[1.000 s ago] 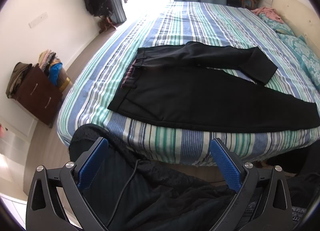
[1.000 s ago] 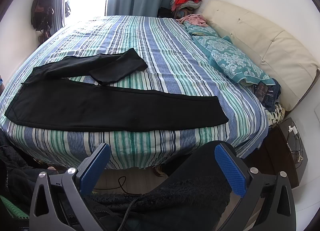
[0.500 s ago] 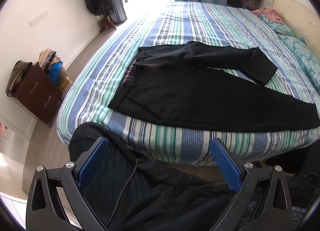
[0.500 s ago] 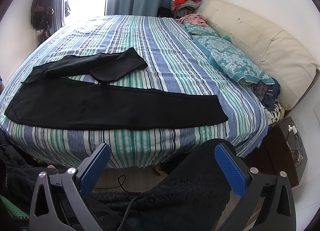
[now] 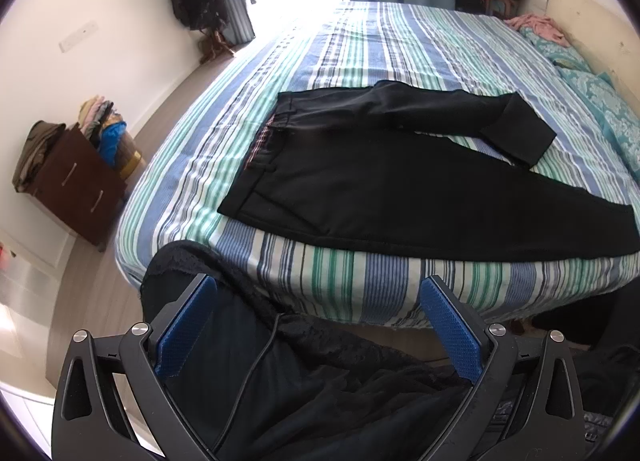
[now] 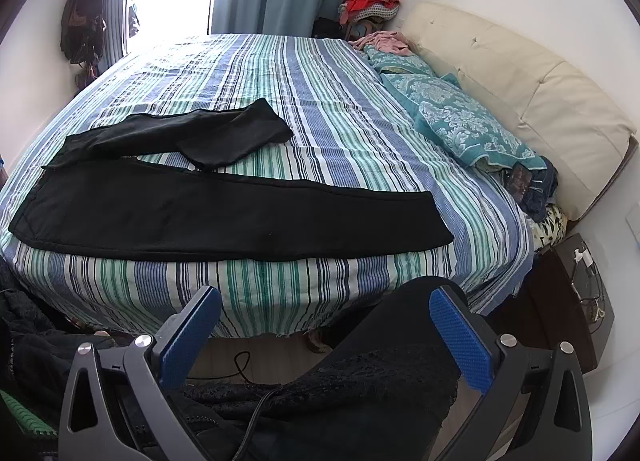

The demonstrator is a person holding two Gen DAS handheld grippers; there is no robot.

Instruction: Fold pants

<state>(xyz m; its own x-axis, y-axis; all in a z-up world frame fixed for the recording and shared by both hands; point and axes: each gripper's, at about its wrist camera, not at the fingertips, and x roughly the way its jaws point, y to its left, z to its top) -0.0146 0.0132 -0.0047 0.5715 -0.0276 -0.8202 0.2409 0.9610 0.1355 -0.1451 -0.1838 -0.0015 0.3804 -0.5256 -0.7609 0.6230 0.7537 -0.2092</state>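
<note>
Black pants (image 5: 380,185) lie flat on the striped bed (image 5: 360,41), waistband to the left. The near leg stretches right along the bed's front edge. The far leg is folded back on itself, its cuff (image 5: 520,129) lying mid-bed. In the right wrist view the pants (image 6: 200,213) span the front of the bed (image 6: 300,73), with the near leg's hem (image 6: 436,221) at right. My left gripper (image 5: 318,321) is open and empty, held off the bed's front edge. My right gripper (image 6: 324,325) is open and empty too, below the bed's edge.
A teal pillow (image 6: 468,121) and cream headboard (image 6: 520,77) are at the bed's right end. A brown drawer chest (image 5: 76,189) with clothes stands at left on the floor. A dark nightstand (image 6: 568,301) is at right. The person's dark-clothed legs (image 5: 300,389) are below both grippers.
Both views have shifted very slightly toward the bed. The pants have not moved and both grippers stay open.
</note>
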